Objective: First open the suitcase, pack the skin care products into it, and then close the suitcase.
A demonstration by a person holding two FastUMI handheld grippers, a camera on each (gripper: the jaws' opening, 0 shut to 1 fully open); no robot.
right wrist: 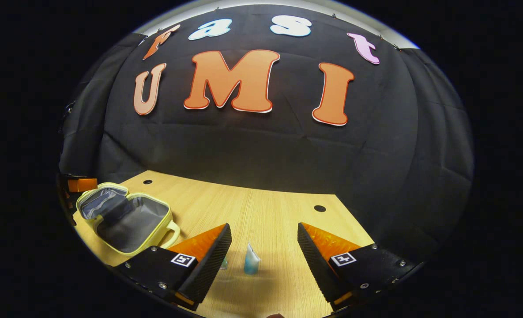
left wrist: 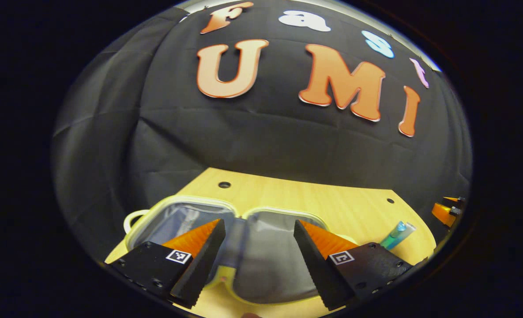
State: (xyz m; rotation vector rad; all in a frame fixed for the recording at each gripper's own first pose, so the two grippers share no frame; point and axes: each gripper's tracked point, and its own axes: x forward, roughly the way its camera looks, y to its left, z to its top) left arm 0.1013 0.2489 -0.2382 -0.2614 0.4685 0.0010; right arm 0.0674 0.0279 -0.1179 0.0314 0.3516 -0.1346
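Observation:
The small suitcase (left wrist: 261, 260) lies open flat on the wooden table (left wrist: 332, 203), pale yellow rims around two grey-lined halves that look empty. My left gripper (left wrist: 259, 225) hovers open just over it, one finger above each half. A teal skin care tube (left wrist: 396, 234) lies to its right. In the right gripper view the suitcase (right wrist: 124, 218) sits at the far left, and the blue tube (right wrist: 251, 260) stands on its cap between the fingers of my open right gripper (right wrist: 264, 227). A second small item (right wrist: 223, 264) peeks out beside one finger.
Small round holes (right wrist: 319, 208) dot the tabletop (right wrist: 265, 207). The black cloth wall rises right behind the table's far edge. The right gripper (left wrist: 446, 210) shows at the far right of the left gripper view, and the left gripper (right wrist: 82, 184) beyond the suitcase.

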